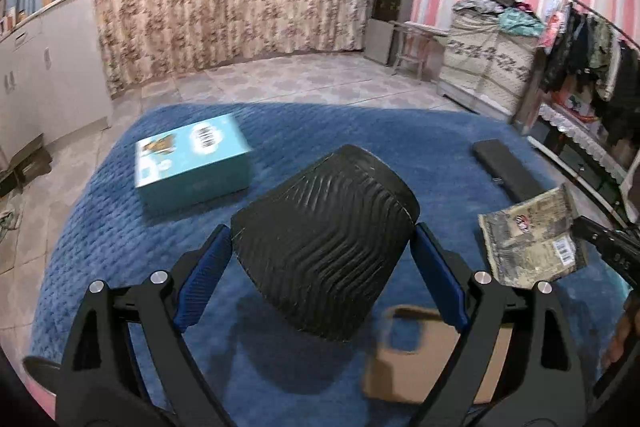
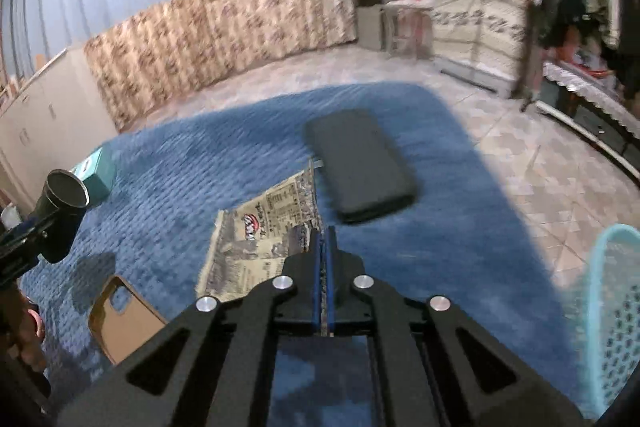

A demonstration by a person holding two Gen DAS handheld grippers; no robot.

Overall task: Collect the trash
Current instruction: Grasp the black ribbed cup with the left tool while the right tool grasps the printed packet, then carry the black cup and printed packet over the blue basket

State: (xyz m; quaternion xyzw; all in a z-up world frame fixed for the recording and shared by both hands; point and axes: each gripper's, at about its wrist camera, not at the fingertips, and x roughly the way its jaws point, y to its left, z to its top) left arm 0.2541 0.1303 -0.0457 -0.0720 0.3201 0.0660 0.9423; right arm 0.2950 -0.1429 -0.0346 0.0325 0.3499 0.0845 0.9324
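A blue rug (image 1: 120, 227) is lying under everything, a teal box (image 1: 192, 163) sitting on it. The left gripper (image 1: 322, 259) is clamping a black ribbed cup (image 1: 324, 243) above the rug; the right gripper (image 2: 325, 239) is pinching a printed wrapper (image 2: 256, 239) by its edge.

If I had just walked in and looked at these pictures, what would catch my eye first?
Probably the black ribbed cup, held off the blue carpet between the wide blue pads of the left gripper. Next, the right gripper, its jaws pinched shut on the edge of a printed snack wrapper beside a flat black case. A teal box lies further back on the carpet.
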